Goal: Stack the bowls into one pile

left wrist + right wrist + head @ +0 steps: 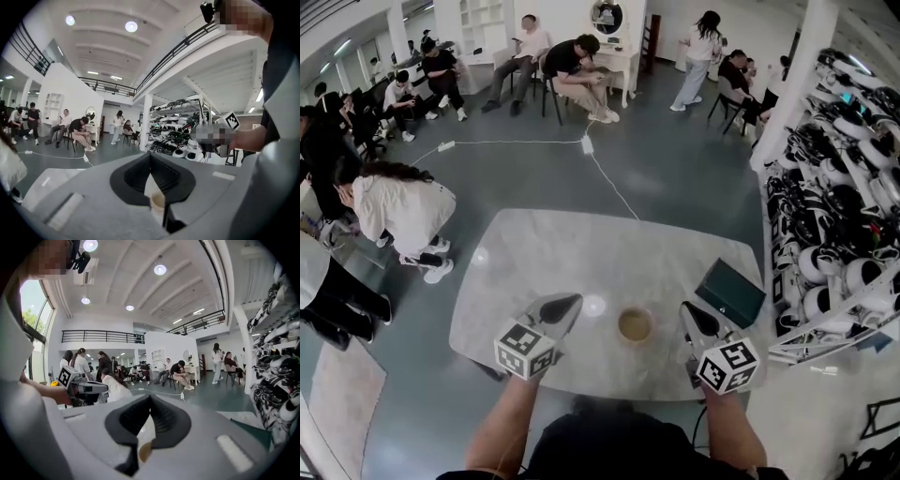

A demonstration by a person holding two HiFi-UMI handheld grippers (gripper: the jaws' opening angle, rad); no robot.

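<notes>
A beige pile of bowls (pixel 635 324) stands on the white marble table (pixel 581 253) near its front edge, between my two grippers. My left gripper (pixel 574 301) hangs just left of it, jaws shut and empty. To the right of the pile is my right gripper (pixel 688 310), also shut with nothing in it. In the left gripper view the shut jaws (pixel 150 158) point level over the table, and the bowl rim (pixel 158 200) shows below them. From the right gripper view, the shut jaws (pixel 149 400) hide all but an edge of the bowl (pixel 145 450).
A dark green box (pixel 729 292) lies on the table's right corner, close to my right gripper. Racks of white and black gear (pixel 839 206) stand to the right. A person in white (pixel 398 208) bends down left of the table, and several people sit at the back.
</notes>
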